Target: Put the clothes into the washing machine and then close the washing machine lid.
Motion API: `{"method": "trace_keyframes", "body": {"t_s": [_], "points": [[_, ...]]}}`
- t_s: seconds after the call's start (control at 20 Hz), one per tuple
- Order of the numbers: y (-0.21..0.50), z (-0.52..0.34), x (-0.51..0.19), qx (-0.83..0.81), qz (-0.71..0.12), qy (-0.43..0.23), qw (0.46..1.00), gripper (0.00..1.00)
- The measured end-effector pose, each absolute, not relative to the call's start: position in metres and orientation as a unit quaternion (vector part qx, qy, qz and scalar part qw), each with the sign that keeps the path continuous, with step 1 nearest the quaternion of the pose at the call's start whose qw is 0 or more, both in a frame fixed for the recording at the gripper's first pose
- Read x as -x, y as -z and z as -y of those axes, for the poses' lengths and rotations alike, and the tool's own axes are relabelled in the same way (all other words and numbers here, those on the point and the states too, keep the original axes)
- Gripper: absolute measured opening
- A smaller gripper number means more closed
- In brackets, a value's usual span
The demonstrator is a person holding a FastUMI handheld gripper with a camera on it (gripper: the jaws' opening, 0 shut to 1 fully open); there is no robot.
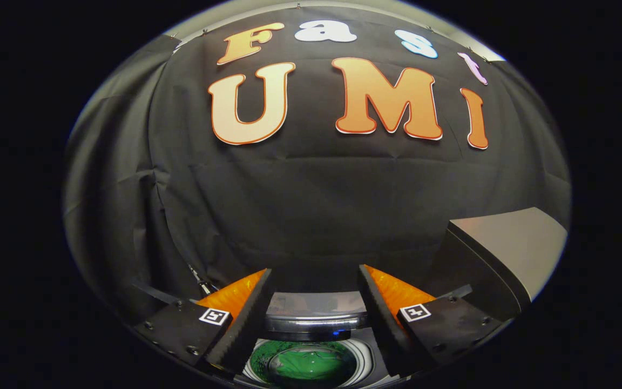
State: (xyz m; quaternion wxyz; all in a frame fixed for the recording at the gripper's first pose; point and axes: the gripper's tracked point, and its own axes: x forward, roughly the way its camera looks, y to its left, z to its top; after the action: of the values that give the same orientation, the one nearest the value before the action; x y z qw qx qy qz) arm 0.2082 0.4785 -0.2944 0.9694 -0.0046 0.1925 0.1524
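Fingers [257, 319] of the gripper [315, 300] stand apart, empty, above the washer [367, 351] with green clothes [305, 361] inside — loading looks done, so next comes closing the raised lid [316, 310].

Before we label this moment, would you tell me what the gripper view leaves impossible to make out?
- Washing machine: most of its body is hidden by the gripper fingers either side and cut off below.
- Green clothes in the drum: too small and glare-blurred to tell which garments or how many.
- Lid: whether the grey panel beyond the right finger is the lid cannot be told.
- The gripper is open, holding nothing.
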Motion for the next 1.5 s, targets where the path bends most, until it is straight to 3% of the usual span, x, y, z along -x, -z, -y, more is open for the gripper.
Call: {"method": "trace_keyframes", "body": {"t_s": [0.95,1.2,1.5], "points": [[0.38,-0.459,-0.147,-0.002,-0.281,-0.15,0.948,0.99],[0.337,-0.464,-0.145,-0.018,-0.253,-0.171,0.952,0.99],[0.235,-0.42,-0.135,-0.031,-0.198,-0.186,0.962,0.98]]}}
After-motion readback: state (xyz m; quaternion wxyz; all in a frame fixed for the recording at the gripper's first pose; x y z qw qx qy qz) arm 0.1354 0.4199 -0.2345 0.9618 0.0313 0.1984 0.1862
